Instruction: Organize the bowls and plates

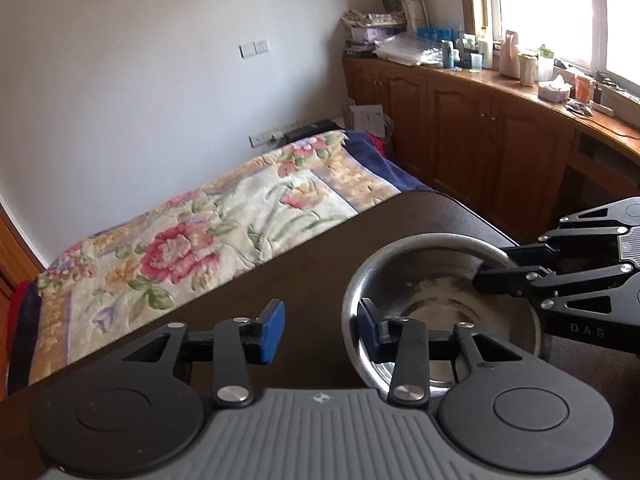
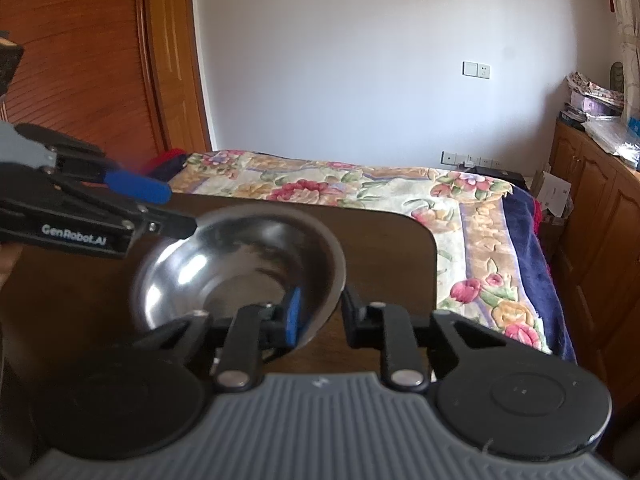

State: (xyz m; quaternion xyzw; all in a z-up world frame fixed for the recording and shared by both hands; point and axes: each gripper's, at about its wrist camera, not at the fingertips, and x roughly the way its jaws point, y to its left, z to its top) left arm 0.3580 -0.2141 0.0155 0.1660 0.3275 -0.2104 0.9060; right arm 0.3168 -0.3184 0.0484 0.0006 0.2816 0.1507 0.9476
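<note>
A home bedroom: floral-quilted bed [image 2: 360,188], wooden cabinets [image 1: 460,120].

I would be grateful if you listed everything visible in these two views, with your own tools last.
steel bowl: one, silver, on the table near its far corner.
table: one, dark brown, rounded corner, beside the bed.
blanket: one, floral with a blue border, spread over the bed.
cabinets: one row, brown wood, under the window.
bottles and boxes: many, mixed colours, on the cabinet top.
wall switch: one, white, on the wall above the bed.
wooden door: one, orange-brown, left of the bed.
left gripper: one, black with blue pads, open astride the bowl's rim.
right gripper: one, black with blue pads, closed on the opposite rim.
</note>
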